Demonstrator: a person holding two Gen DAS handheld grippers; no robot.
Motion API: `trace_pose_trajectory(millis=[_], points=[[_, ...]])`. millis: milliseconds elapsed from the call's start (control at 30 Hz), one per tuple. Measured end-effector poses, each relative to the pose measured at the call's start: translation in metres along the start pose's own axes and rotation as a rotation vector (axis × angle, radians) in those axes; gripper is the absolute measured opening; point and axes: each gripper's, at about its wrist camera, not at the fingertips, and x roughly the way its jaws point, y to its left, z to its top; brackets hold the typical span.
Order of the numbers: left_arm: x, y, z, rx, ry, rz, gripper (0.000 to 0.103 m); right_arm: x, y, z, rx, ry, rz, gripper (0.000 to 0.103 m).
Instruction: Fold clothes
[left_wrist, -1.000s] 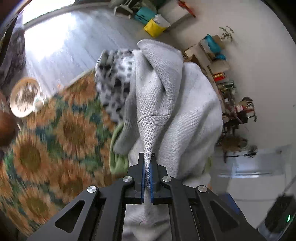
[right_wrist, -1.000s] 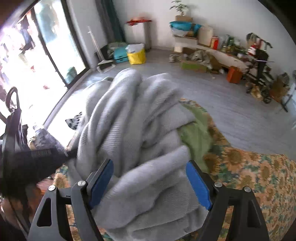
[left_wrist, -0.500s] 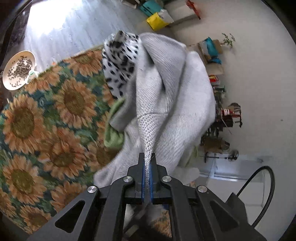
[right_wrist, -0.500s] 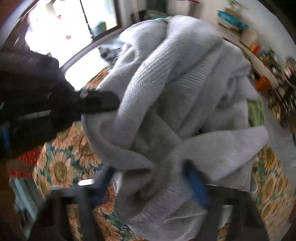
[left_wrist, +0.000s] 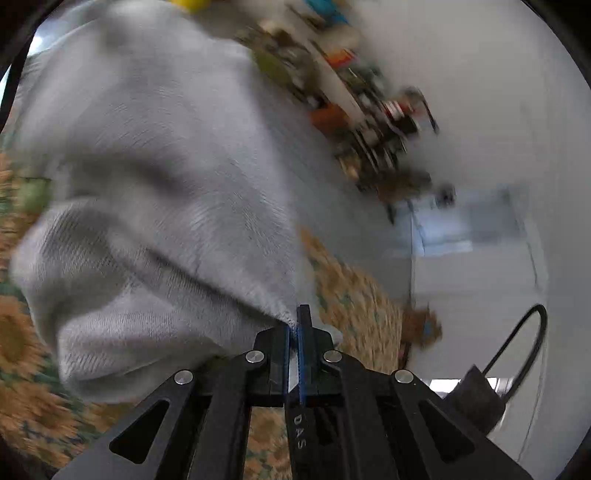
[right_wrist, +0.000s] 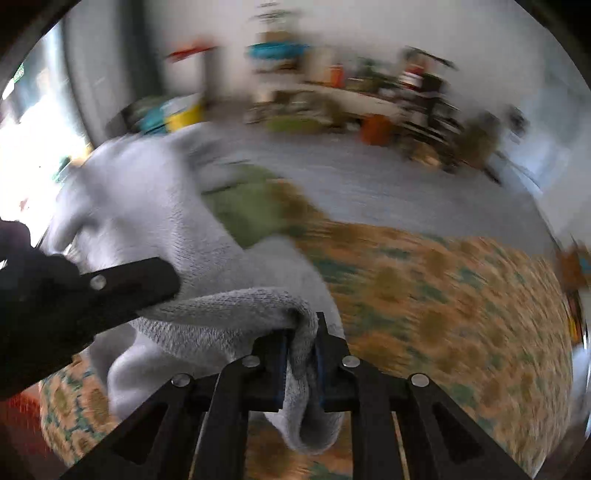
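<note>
**Both hand-held grippers clamped on the grey knit, garment airborne**

- Left hand-held gripper (left_wrist: 294, 334): jaws together, pinching a thin edge of the grey sweater (left_wrist: 155, 206). Bulk of the fabric hangs ahead and to its left, bunched, not flat.
- Right hand-held gripper (right_wrist: 300, 349): closed on a thicker rolled fold of the same sweater (right_wrist: 159, 221); a loop droops below the jaws. The left one's black finger shows just to its left, gripping the same stretch of cloth.
- Why held so, my read: two pinch points close together on one edge, likely to be pulled apart to spread the piece before laying it down. Which edge (hem, cuff, shoulder) I can't tell; heavy motion blur.
- Under both: sunflower-print cloth (right_wrist: 443, 280) covering the desk. Plenty of bare surface ahead and right of the right hand-held gripper; that's the open room for a laydown.
- Obstruction: a green garment (right_wrist: 251, 210) lies ahead-left of the right hand-held gripper, partly under the sweater. Risk of dragging it along.
- Desk's far edge lies ahead, floor beyond it.
</note>
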Motion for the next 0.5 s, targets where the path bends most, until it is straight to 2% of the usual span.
trace_pose_trajectory(millis=[133, 233, 367, 433, 500], points=[[0.047, -0.072, -0.035, 0.157, 0.109, 0.010, 0.003, -0.024, -0.089, -0.020, 0.169, 0.010, -0.085, 0.012], [0.090, -0.122, -0.081, 0.298, 0.194, 0.088, 0.003, -0.038, -0.154, -0.044, 0.277, 0.029, -0.148, 0.008], [0.132, -0.165, -0.136, 0.447, 0.255, 0.235, 0.003, -0.033, -0.215, -0.086, 0.430, 0.126, -0.075, 0.011], [0.134, -0.148, -0.157, 0.490, 0.251, 0.296, 0.003, -0.026, -0.230, -0.106, 0.471, 0.161, -0.018, 0.011], [0.134, -0.138, -0.162, 0.505, 0.238, 0.344, 0.003, -0.020, -0.234, -0.118, 0.466, 0.176, 0.023, 0.012]])
